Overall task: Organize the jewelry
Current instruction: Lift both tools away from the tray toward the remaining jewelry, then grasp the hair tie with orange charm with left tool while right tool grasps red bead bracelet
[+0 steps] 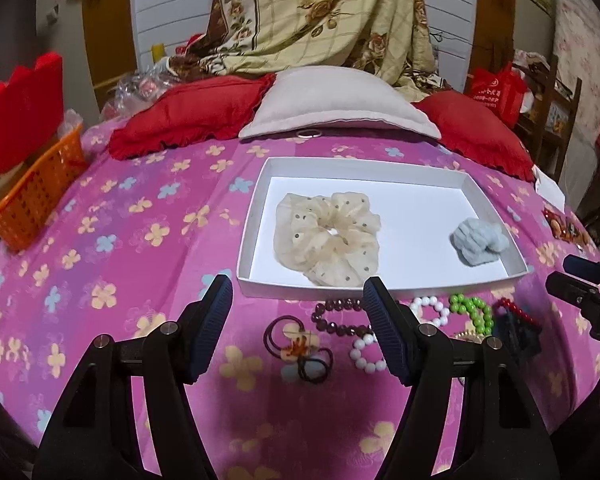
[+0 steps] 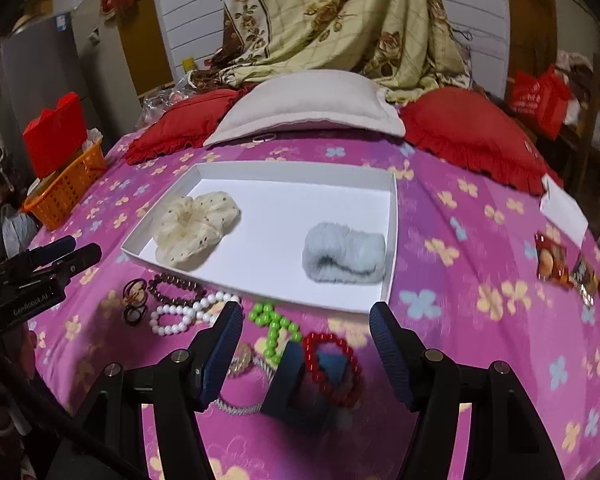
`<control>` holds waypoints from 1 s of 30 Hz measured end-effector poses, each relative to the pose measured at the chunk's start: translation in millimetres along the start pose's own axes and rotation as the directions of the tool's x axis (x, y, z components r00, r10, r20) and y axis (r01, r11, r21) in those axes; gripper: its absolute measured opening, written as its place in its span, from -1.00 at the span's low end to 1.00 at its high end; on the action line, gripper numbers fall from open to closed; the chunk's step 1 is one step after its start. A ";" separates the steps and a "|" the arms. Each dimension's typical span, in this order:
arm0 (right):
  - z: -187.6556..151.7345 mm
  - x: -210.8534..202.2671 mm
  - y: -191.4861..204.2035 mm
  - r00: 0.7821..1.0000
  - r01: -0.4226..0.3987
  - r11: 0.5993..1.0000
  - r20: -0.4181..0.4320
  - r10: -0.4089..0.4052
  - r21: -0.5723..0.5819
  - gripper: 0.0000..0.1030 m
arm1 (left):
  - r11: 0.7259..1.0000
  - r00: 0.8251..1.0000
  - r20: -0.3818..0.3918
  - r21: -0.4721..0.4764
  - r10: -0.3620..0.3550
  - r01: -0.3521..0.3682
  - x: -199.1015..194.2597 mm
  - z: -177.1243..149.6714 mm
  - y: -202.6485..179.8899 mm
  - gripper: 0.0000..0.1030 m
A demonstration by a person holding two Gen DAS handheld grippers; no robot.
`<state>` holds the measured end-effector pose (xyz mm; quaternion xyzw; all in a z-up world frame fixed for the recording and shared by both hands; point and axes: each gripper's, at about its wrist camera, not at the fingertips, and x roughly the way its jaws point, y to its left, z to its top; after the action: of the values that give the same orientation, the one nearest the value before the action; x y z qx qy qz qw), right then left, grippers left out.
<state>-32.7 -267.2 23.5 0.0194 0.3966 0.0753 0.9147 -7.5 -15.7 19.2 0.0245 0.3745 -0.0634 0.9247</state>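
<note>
A white shallow box (image 1: 260, 184) (image 2: 392, 240) lies on the pink flowered bedspread. In it are a cream dotted scrunchie (image 1: 326, 238) (image 2: 194, 224) and a pale blue fuzzy scrunchie (image 1: 478, 242) (image 2: 346, 256). In front of the box lie dark hair ties (image 1: 296, 344) (image 2: 134, 300), a dark red bead bracelet (image 1: 336, 316) (image 2: 176, 286), a white bead bracelet (image 1: 428, 312) (image 2: 184, 316), a green bead bracelet (image 1: 472, 312) (image 2: 274, 328), a red bead bracelet (image 2: 332, 364) and a silver chain (image 2: 236, 404). My left gripper (image 1: 298, 332) is open above the hair ties. My right gripper (image 2: 306, 354) is open above the red bracelet.
An orange basket (image 1: 32, 196) (image 2: 68, 188) stands at the bed's left edge. Red cushions (image 1: 188, 116) (image 2: 472, 132) and a white pillow (image 1: 332, 100) (image 2: 308, 104) lie behind the box. Snack packets (image 2: 560, 264) and a white card (image 2: 560, 204) lie at the right.
</note>
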 end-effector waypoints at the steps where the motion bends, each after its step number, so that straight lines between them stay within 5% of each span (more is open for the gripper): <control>1: -2.0 -1.9 -1.0 1.000 0.001 1.000 0.000 -0.001 0.007 0.24 | 1.000 1.000 0.003 0.003 0.001 -0.001 -2.6 -1.6 -1.3 0.32; 20: -26.4 -16.7 -22.7 1.000 0.008 0.999 -0.027 -0.008 0.035 0.24 | 1.000 1.000 -0.007 0.011 -0.001 0.001 -13.8 -18.7 0.9 0.32; 30: -44.5 -4.6 -31.5 0.997 0.029 0.999 -0.070 -0.030 -0.016 0.24 | 0.970 0.972 -0.160 -0.200 -0.170 0.137 20.0 -39.4 45.9 0.32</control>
<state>-64.4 -300.1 -6.7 0.0041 0.4282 0.0653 0.9013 -14.2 31.5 -23.2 -0.0863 0.4600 -0.0971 0.8784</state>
